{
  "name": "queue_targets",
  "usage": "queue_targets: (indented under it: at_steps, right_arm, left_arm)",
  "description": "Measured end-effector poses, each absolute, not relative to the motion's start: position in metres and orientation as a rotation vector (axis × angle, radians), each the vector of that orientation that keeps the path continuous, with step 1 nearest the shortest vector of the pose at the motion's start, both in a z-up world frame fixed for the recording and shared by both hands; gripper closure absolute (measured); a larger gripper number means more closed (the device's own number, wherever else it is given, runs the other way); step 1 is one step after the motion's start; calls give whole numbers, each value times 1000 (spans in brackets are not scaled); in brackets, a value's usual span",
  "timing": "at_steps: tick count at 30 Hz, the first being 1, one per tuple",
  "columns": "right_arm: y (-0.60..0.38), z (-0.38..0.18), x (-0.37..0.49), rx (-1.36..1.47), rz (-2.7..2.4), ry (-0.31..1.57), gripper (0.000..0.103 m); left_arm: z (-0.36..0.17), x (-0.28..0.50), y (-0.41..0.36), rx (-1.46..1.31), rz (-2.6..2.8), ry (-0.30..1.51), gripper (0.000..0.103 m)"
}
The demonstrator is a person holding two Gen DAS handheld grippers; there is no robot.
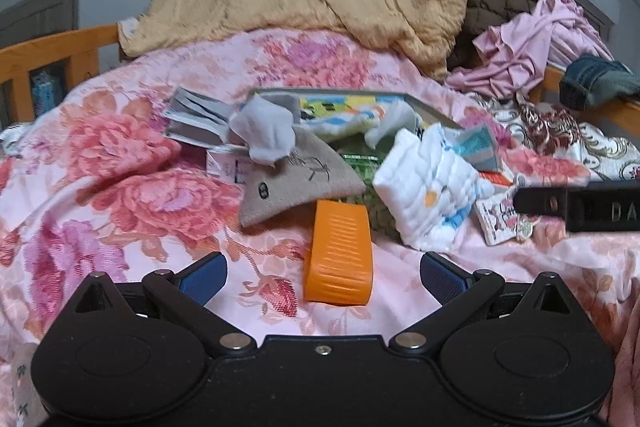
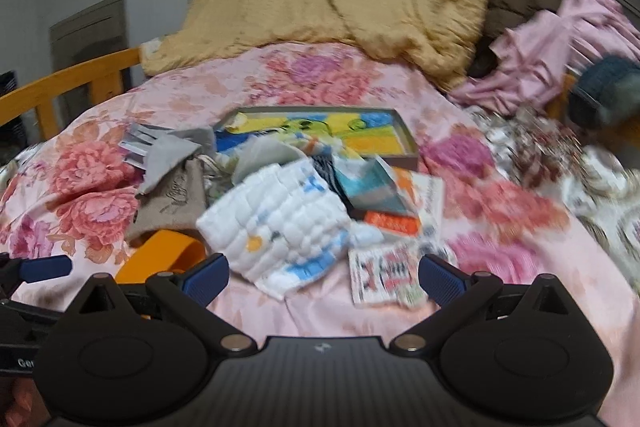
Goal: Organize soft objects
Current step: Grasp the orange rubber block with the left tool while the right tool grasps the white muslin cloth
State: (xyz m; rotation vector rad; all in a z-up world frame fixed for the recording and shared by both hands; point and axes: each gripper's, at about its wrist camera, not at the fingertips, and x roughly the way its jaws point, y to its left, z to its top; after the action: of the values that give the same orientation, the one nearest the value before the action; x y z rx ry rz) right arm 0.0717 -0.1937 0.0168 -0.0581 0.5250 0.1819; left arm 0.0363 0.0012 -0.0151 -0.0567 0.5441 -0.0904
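Plainly, both the left gripper [image 1: 323,277] and the right gripper [image 2: 323,279] are held wide open, nothing gripped. A white quilted cloth [image 2: 276,223] is seen on the flowered bedspread [image 1: 120,187], beside a beige pouch [image 1: 296,179] and an orange block [image 1: 339,255].

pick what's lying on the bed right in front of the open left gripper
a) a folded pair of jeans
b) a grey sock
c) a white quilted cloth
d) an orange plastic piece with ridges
d: in the left wrist view the orange ridged piece lies on the floral bedspread straight ahead of the left gripper, between its spread blue fingers; the white quilted cloth sits further off to the right.
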Motion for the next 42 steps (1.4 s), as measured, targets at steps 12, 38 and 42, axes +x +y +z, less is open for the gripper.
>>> queue_targets:
  at_steps: [12, 38, 42]
  right_arm:
    - [-159, 4, 131, -330, 413, 472, 0]
    - [-141, -23, 163, -505, 521, 475, 37]
    - [-143, -21, 163, -476, 555, 495, 51]
  left_arm:
    - [-31, 73, -2, 42, -147, 628, 1]
    - [-32, 84, -9, 93, -177, 698, 59]
    - [-29, 81, -10, 110, -181, 678, 62]
